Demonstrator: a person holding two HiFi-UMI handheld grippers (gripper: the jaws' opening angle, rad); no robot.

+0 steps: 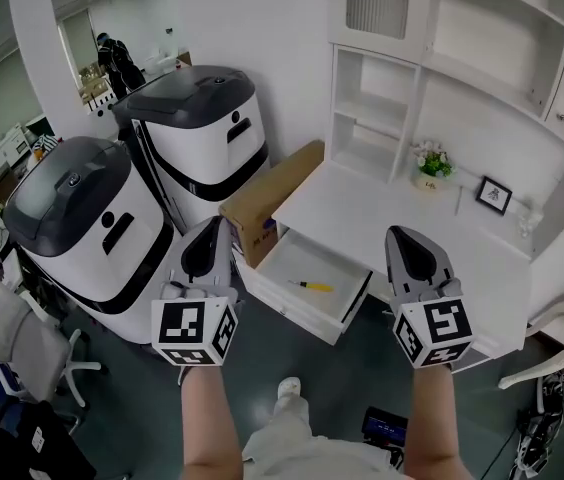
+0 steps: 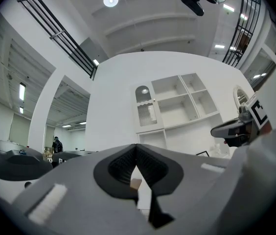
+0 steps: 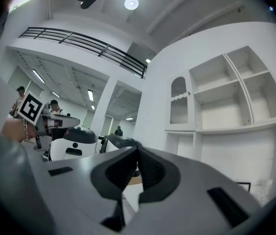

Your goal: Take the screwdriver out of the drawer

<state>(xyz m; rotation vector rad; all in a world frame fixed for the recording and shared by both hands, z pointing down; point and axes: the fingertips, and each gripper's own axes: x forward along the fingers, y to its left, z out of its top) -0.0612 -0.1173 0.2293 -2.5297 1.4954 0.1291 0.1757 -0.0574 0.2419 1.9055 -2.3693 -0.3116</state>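
Note:
A yellow-handled screwdriver (image 1: 313,286) lies in the open white drawer (image 1: 307,308) under the white desk (image 1: 392,218). My left gripper (image 1: 208,230) is held in the air left of the drawer, jaws shut with nothing between them; its tips meet in the left gripper view (image 2: 136,148). My right gripper (image 1: 406,234) hovers just right of the drawer over the desk's front edge, also shut and empty, as the right gripper view (image 3: 138,150) shows. Both point forward toward the white shelf unit (image 1: 442,58).
Two large white and grey machines (image 1: 92,228) (image 1: 202,133) stand at the left. A cardboard box (image 1: 267,203) leans between them and the desk. A small flower pot (image 1: 430,165) and a picture frame (image 1: 494,195) sit on the desk. An office chair (image 1: 22,338) is at the lower left.

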